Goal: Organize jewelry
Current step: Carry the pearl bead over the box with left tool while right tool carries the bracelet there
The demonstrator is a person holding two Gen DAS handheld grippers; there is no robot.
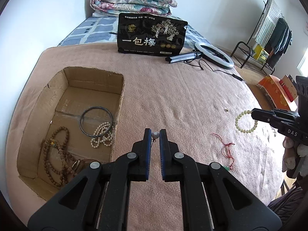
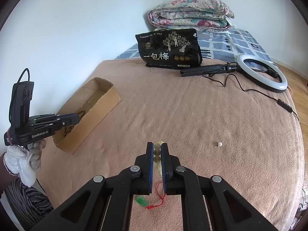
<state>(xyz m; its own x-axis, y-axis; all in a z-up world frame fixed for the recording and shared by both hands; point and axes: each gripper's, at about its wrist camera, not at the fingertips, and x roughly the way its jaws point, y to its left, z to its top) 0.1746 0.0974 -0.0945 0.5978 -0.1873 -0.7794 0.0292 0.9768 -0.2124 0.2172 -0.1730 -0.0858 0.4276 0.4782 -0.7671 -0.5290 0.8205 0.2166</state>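
My left gripper is shut on a small white pearl pendant and holds it just right of the cardboard box. The box holds a dark bangle, a pearl necklace and brown bead strings. My right gripper is shut on a pale bead bracelet, seen also in the left wrist view. A red cord with a green pendant lies on the blanket under the right gripper; the cord shows in the left wrist view. A single loose bead lies to the right.
Everything rests on a pink blanket over a bed. A black snack bag, a ring light with tripod and cable and a folded quilt lie at the far side. A clothes rack stands beyond the bed.
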